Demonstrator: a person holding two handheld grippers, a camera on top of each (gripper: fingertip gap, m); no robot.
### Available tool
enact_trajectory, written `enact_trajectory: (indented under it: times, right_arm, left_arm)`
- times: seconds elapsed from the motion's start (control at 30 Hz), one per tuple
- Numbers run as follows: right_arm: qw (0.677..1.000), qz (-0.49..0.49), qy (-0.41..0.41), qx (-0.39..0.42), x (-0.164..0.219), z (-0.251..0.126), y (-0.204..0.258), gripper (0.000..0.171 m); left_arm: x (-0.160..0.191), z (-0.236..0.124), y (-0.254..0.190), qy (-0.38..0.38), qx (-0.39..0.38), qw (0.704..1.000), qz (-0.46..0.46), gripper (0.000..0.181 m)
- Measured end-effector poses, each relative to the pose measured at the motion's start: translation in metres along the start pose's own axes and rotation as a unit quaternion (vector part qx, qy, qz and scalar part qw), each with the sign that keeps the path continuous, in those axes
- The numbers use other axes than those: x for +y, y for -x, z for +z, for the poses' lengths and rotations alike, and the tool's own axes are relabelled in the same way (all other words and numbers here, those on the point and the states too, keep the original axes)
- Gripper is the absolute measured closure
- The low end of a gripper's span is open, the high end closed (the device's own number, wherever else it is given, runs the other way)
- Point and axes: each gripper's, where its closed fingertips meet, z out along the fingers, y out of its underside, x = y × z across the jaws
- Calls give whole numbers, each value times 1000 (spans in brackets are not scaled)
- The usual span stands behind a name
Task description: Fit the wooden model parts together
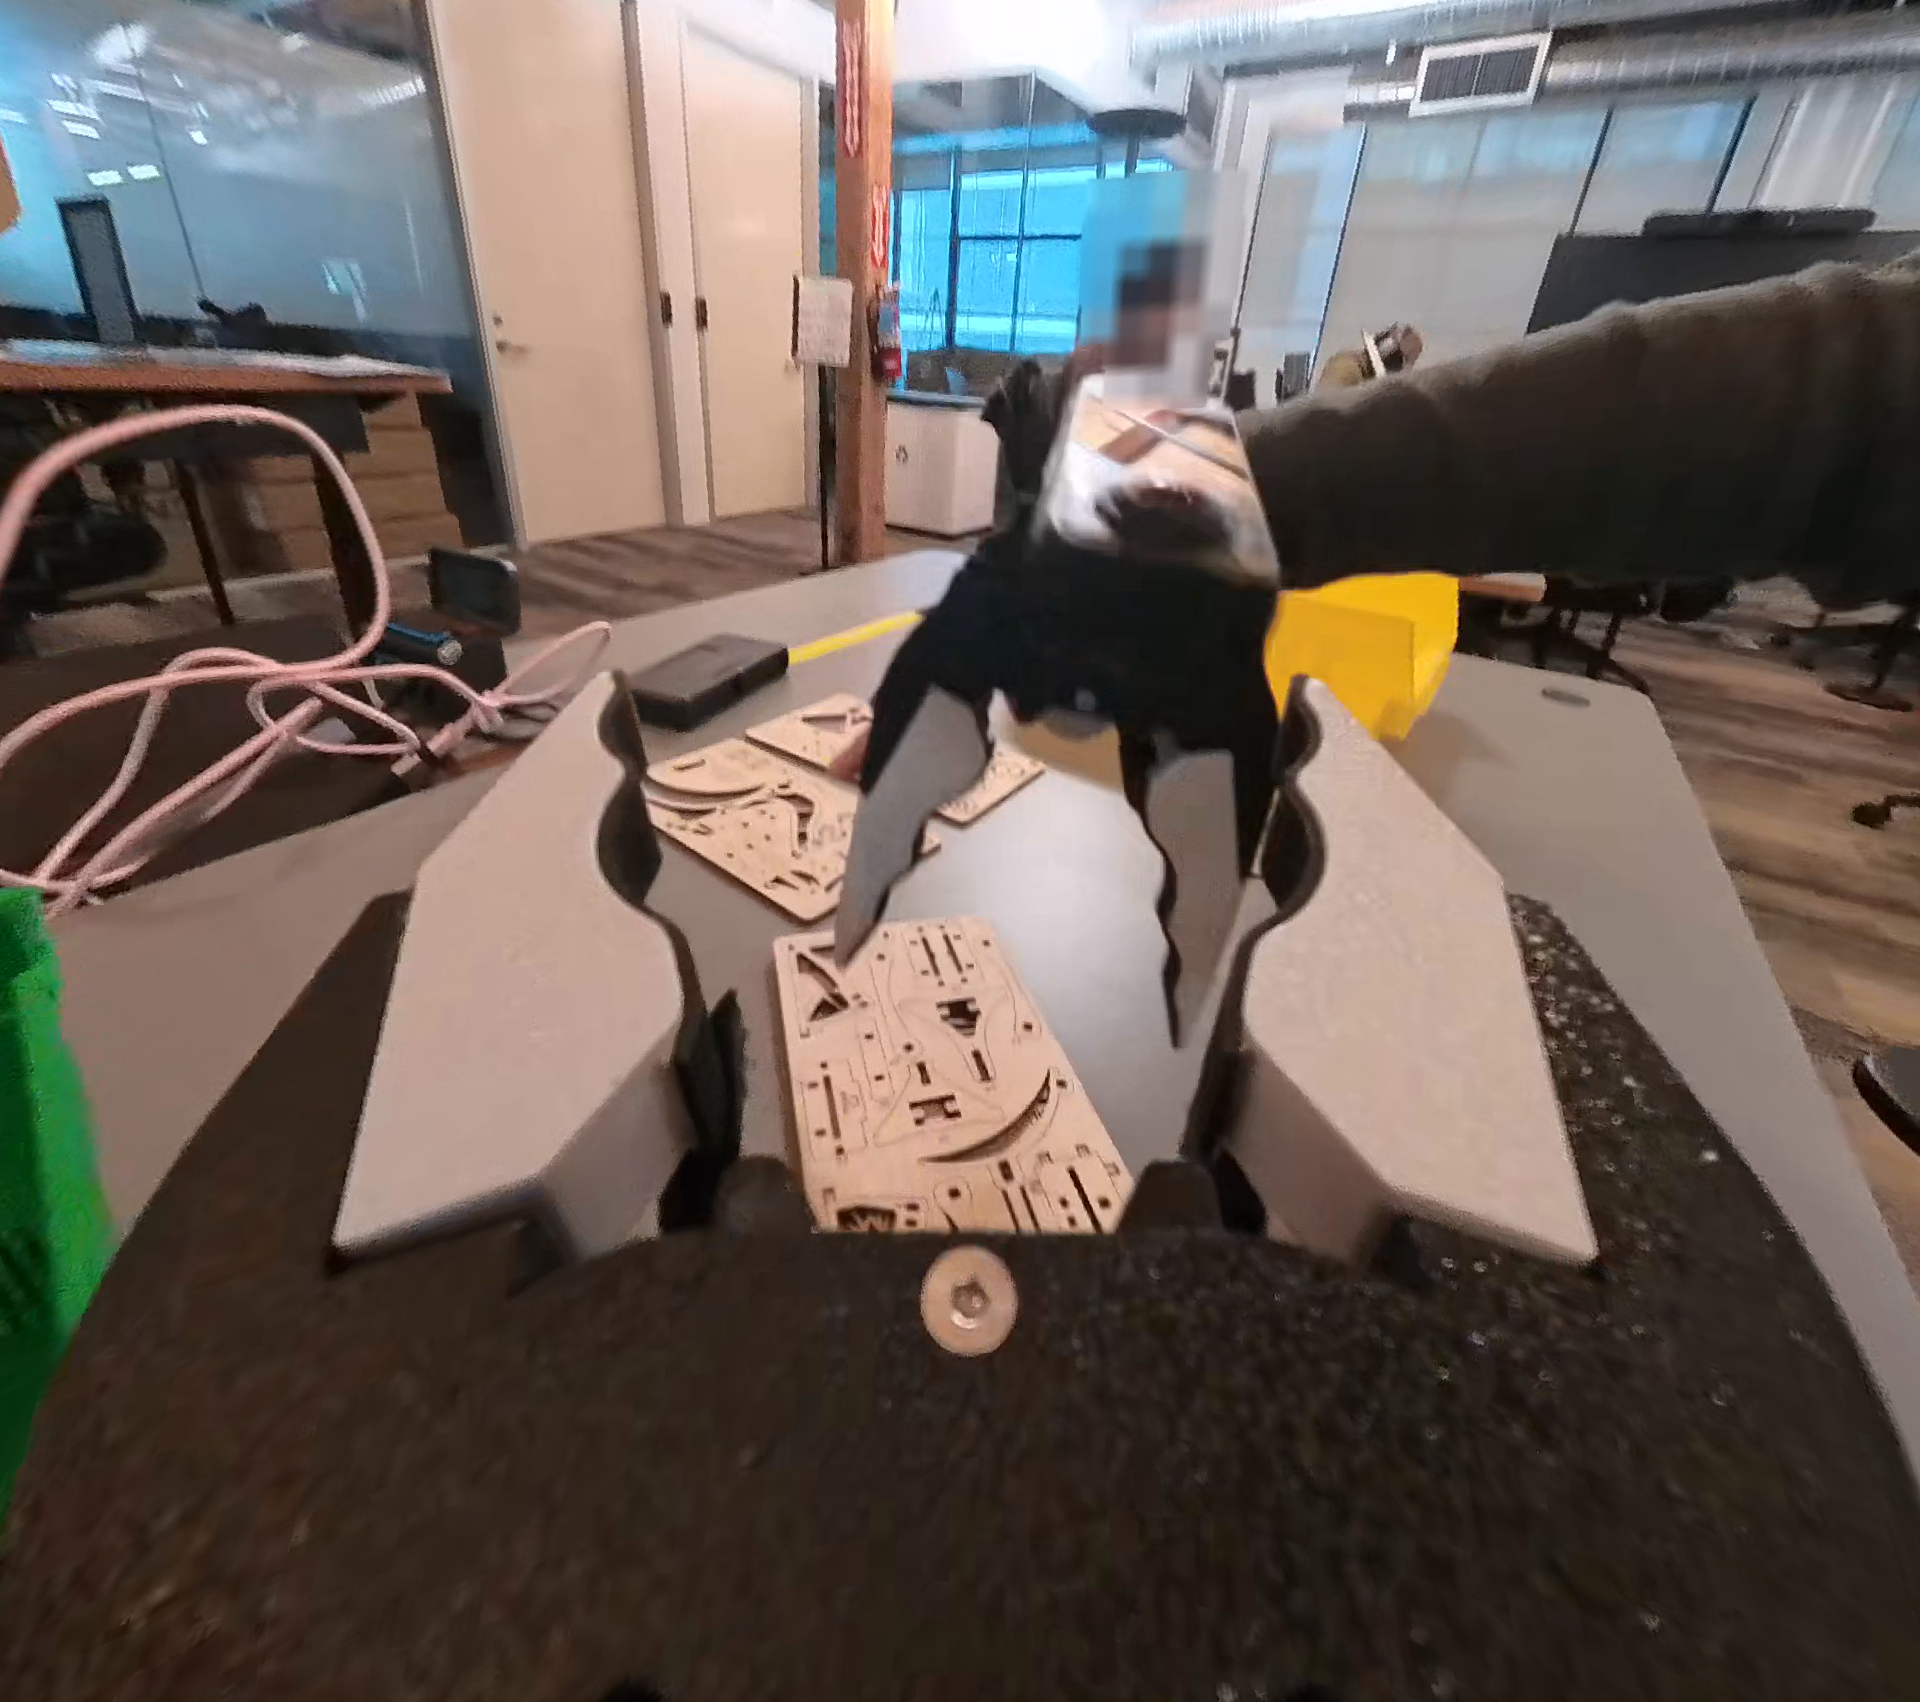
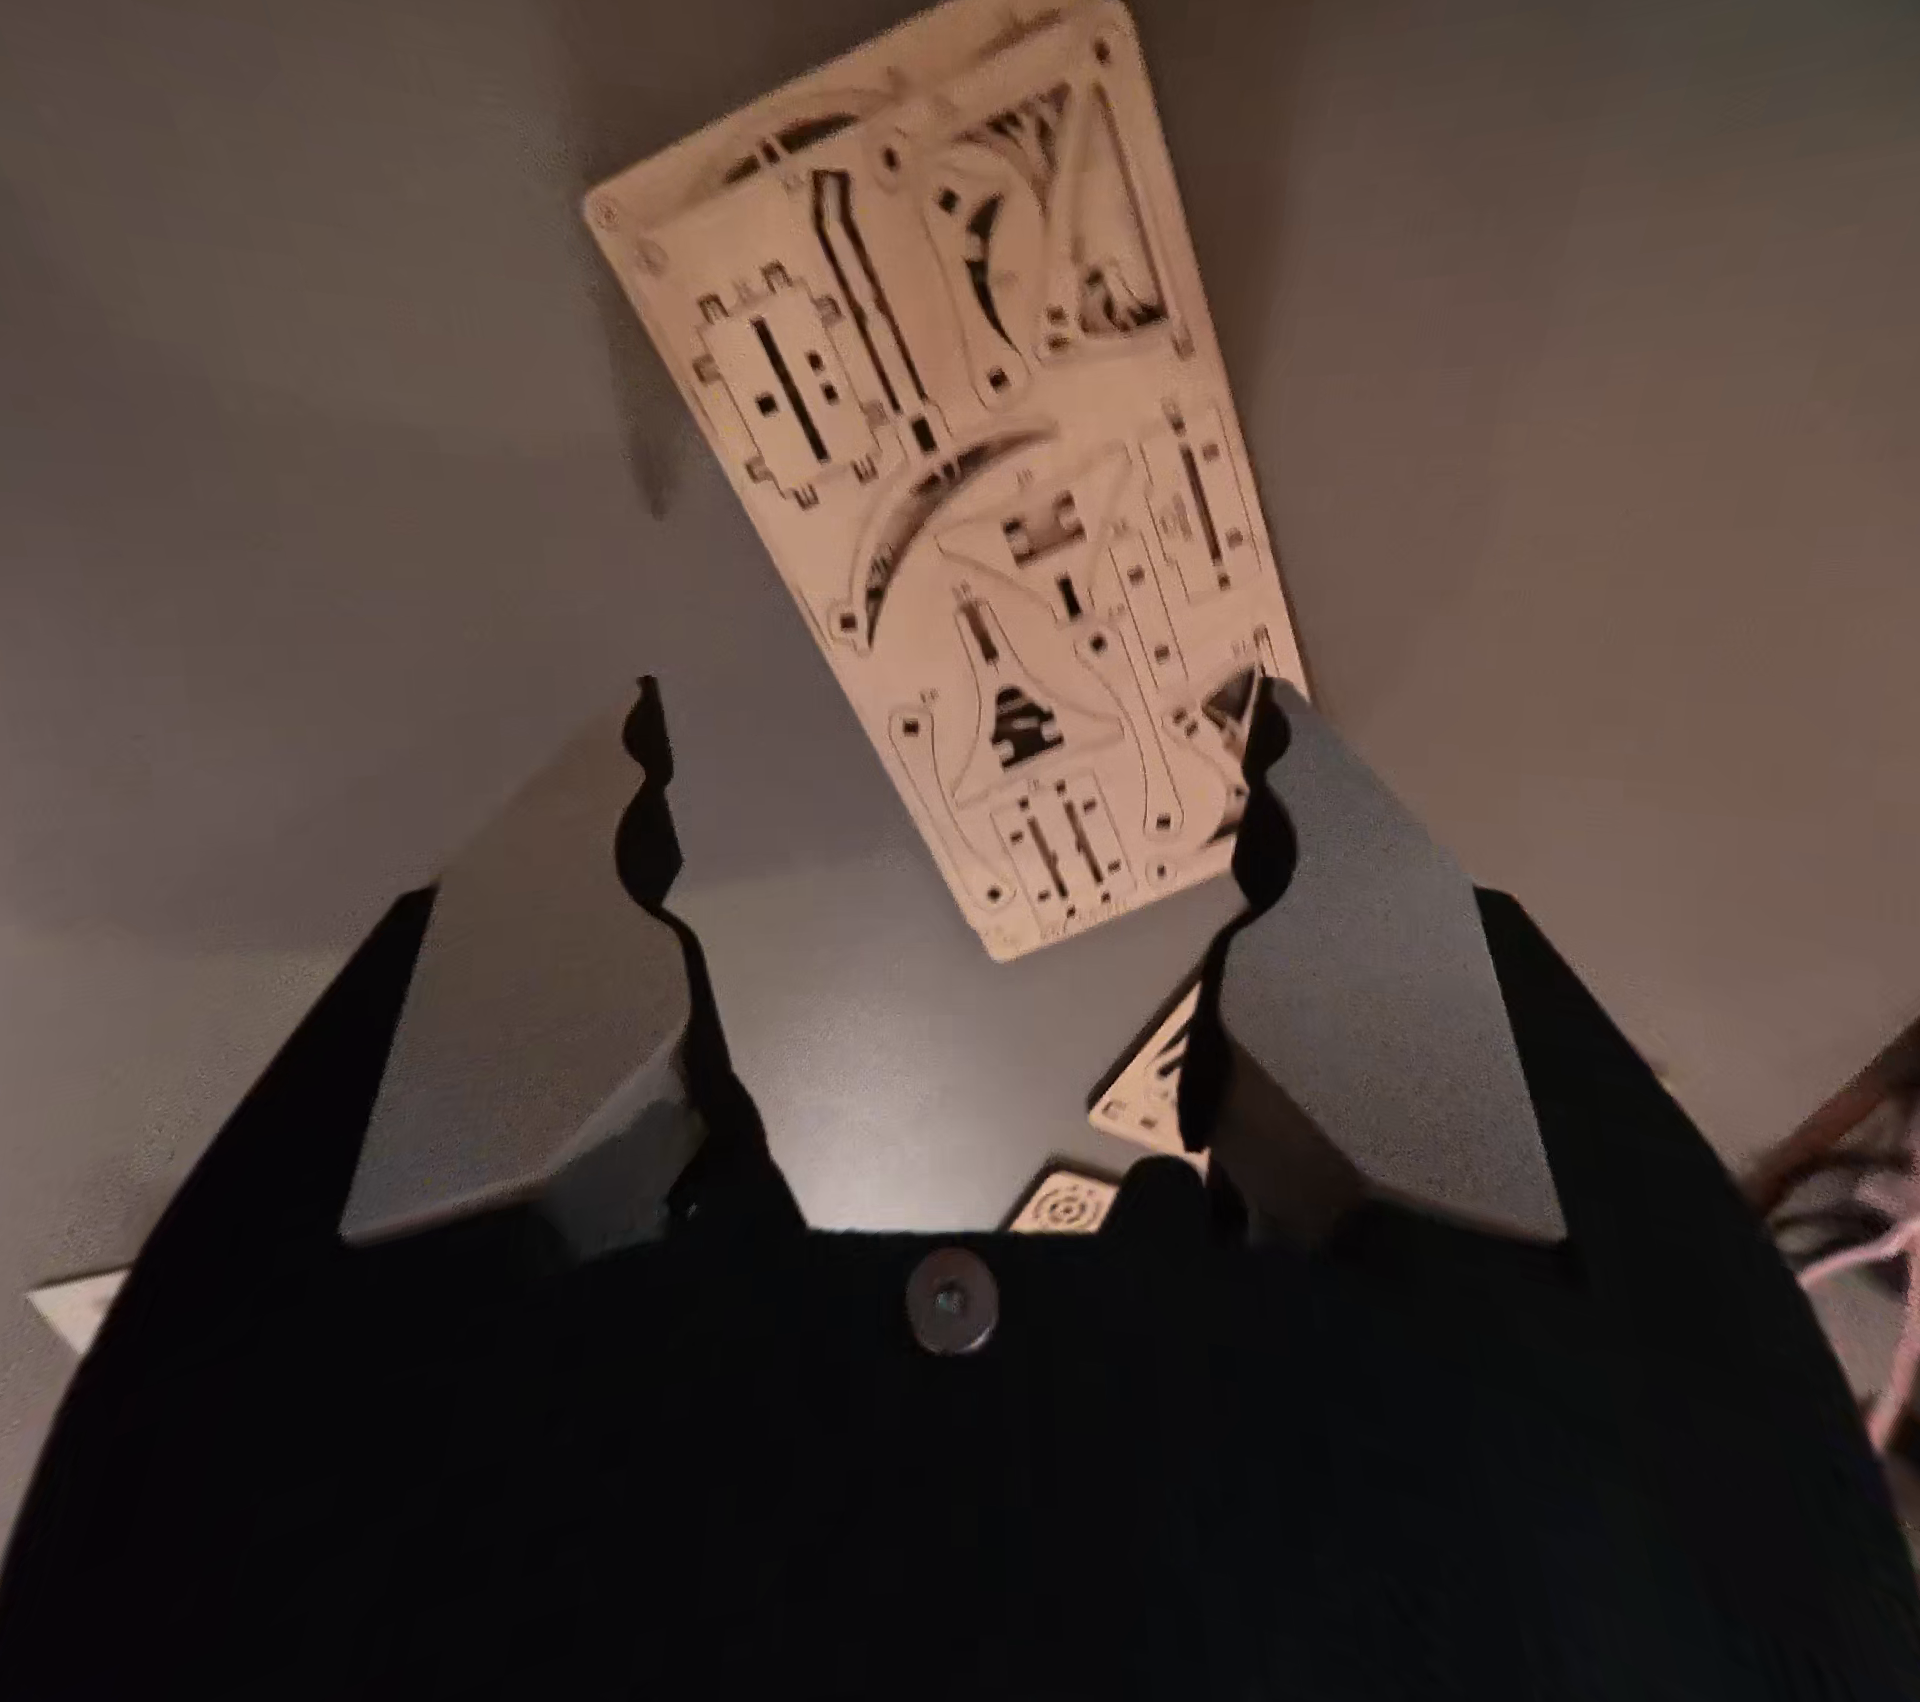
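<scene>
A pale wooden sheet of laser-cut model parts [image 1: 945, 1081] lies flat on the grey table [image 1: 1060, 852], between the wide-open fingers of my left gripper [image 1: 963, 696], which holds nothing. My right gripper [image 1: 1018, 977] points down from above it, open and empty, with one fingertip [image 1: 852, 940] on the sheet's far left corner. In the right wrist view the same sheet [image 2: 935, 426] fills the middle. The right gripper [image 2: 961, 686] is open there, with its right fingertip [image 2: 1283, 707] at a triangular cut-out on the sheet's edge. A second sheet seems to lie under it.
More wooden sheets [image 1: 769, 821] lie farther back on the table, and their corners [image 2: 1153, 1102] show in the right wrist view. A black box [image 1: 707, 681], a yellow bin [image 1: 1361, 644], pink cables [image 1: 260, 686] and a green object [image 1: 42, 1133] stand around. A person's sleeve [image 1: 1558, 447] reaches in from the right. Some 15 cm of space lies between my two pairs of fingers.
</scene>
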Motion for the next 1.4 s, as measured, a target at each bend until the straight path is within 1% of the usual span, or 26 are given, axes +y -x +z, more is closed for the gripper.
enact_trajectory:
  times: [0.07, 0.1, 0.17, 0.33, 0.37, 0.5, 0.53, 0.67, 0.77, 0.87, 0.93, 0.97, 1.03, 1.13, 1.2, 1.3, 1.37, 1.4]
  right_arm:
    - [999, -32, -15, 3, -14, 6, -3, 54]
    - [999, -41, -23, 4, -19, 7, -6, 54]
    - [999, -50, -13, -3, -17, 11, -13, 53]
    - [996, -71, 11, -48, -8, 28, -11, 52]
    - [996, -74, 12, -56, -8, 29, -10, 53]
    - [993, -89, 22, -73, -7, 27, -11, 75]
    - [993, -86, 24, -79, -7, 26, -10, 76]
    - [994, -63, 32, -85, -2, 21, -9, 77]
    - [996, -20, 18, -84, -3, 14, -10, 77]
    - [996, 56, -3, -72, -3, 7, -22, 77]
    - [988, 139, -13, -61, 6, 4, -41, 77]
    - [979, 195, -11, -53, 14, 4, -53, 77]
    - [950, 308, -5, -47, 29, 3, -76, 77]
    - [892, 448, -17, -49, 38, 3, -105, 77]
    - [846, 531, -16, -44, 44, 5, -123, 77]
    - [778, 626, -31, -51, 45, 13, -146, 77]
    - [754, 655, -19, -37, 52, 21, -157, 77]
    - [751, 660, -11, -25, 56, 23, -162, 77]
  left_arm:
    - [-6, -3, -2, -15, 3, 1000, 20, 60]
    - [-9, -5, -2, -23, 0, 999, 28, 62]
    - [-12, -6, 0, -32, -11, 999, 42, 67]
    - [-30, -16, 1, -79, -14, 995, 53, 67]
    - [-33, -18, 3, -86, -16, 995, 51, 67]
    - [-39, -23, 9, -102, -25, 994, 41, 69]
    - [-39, -23, 10, -102, -25, 994, 39, 69]
    - [-38, -23, 11, -99, -29, 994, 42, 70]
    - [-36, -21, 12, -94, -29, 994, 39, 71]
    - [-37, -22, 12, -97, -32, 994, 39, 72]
    - [-38, -23, 12, -101, -33, 994, 38, 73]
    - [-38, -23, 13, -102, -33, 994, 37, 73]
    - [-36, -22, 13, -98, -35, 994, 43, 73]
    - [-31, -20, 12, -86, -40, 993, 65, 74]
    - [-27, -18, 11, -79, -43, 993, 79, 75]
    - [-21, -15, 12, -65, -46, 993, 82, 75]
    - [-18, -13, 8, -61, -38, 994, 80, 75]
    - [-16, -11, 6, -59, -36, 994, 86, 76]
